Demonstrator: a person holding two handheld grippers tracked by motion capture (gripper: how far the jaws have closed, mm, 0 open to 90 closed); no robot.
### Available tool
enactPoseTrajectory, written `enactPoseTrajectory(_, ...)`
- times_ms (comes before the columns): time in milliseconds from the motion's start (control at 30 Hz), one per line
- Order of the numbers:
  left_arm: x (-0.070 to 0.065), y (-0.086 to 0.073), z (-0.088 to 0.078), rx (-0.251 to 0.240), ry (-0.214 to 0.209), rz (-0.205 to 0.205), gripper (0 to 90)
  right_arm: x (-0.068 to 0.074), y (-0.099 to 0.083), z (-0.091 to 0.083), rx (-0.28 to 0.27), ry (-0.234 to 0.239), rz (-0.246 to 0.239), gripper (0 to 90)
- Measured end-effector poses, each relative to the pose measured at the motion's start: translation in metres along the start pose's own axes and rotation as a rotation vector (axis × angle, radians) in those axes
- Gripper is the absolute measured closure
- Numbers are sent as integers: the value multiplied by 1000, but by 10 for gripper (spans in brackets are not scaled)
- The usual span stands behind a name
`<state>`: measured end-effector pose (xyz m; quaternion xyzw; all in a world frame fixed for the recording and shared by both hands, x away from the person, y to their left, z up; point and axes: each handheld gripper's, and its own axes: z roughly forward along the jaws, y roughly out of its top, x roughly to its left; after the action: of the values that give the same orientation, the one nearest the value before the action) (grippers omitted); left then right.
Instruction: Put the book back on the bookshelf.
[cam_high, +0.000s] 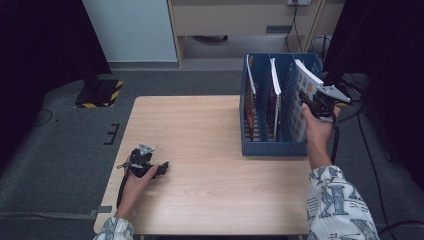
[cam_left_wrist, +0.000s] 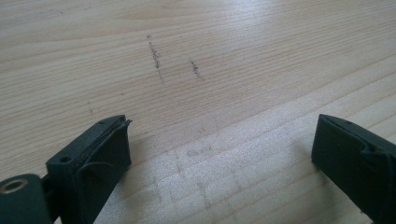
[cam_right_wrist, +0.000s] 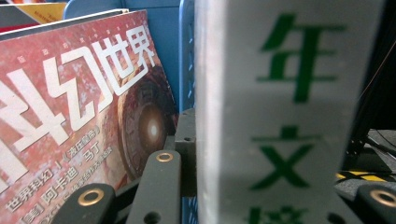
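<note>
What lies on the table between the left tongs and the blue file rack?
Nothing: in the high view, bare wooden table stretches from the left tongs to the blue file rack.

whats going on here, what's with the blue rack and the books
A person works at a wooden table with a gripper in each hand. The right gripper has its jaws closed on a white book standing in the right-hand slot of the blue file rack. The left gripper rests open on the table, holding nothing.
</note>
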<state>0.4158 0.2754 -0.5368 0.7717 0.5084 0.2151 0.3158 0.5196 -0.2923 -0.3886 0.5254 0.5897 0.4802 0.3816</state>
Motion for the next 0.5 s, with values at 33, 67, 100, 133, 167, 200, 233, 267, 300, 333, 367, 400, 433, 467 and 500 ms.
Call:
enactPoseTrajectory(33, 0, 0, 0, 0, 0, 0, 35, 0, 0, 0, 3, 1, -4, 727)
enactPoseTrajectory(67, 0, 0, 0, 0, 0, 0, 35, -1, 0, -1, 5, 5, -5, 727)
enactPoseTrajectory(100, 0, 0, 0, 0, 0, 0, 35, -1, 0, -1, 8, 7, -10, 727)
enactPoseTrajectory(133, 0, 0, 0, 0, 0, 0, 35, -1, -1, -2, 9, 8, -11, 725)
enactPoseTrajectory(167, 0, 0, 0, 0, 0, 0, 35, -1, -1, -2, 10, 12, -16, 725)
enactPoseTrajectory(200, 0, 0, 0, 0, 0, 0, 34, -1, -1, -2, 10, 14, -20, 724)
enactPoseTrajectory(233, 0, 0, 0, 0, 0, -1, 34, -1, -2, -2, 9, 14, -19, 724)
enactPoseTrajectory(267, 0, 0, 0, 0, 0, -1, 34, 0, -1, -2, 8, 16, -18, 723)
enactPoseTrajectory(300, 0, 0, 0, 0, 0, -1, 34, 0, -1, -2, 6, 18, -20, 722)
enactPoseTrajectory(333, 0, 0, 0, 0, 0, -1, 34, 0, -1, -2, 4, 23, -18, 721)
enactPoseTrajectory(367, 0, 0, 0, 0, 0, 0, 34, 1, -1, -2, 2, 26, -18, 720)
enactPoseTrajectory(400, 0, 0, 0, 0, 0, 0, 34, 1, 0, -3, -5, 31, -17, 719)
enactPoseTrajectory(433, 0, 0, 0, 0, 0, -1, 34, 2, 1, -3, -7, 34, -18, 720)
enactPoseTrajectory(467, 0, 0, 0, 0, 0, 0, 35, 3, 3, -3, -8, 35, -27, 720)
enactPoseTrajectory(500, 0, 0, 0, 0, 0, 0, 35, 4, 4, -4, -5, 35, -33, 723)
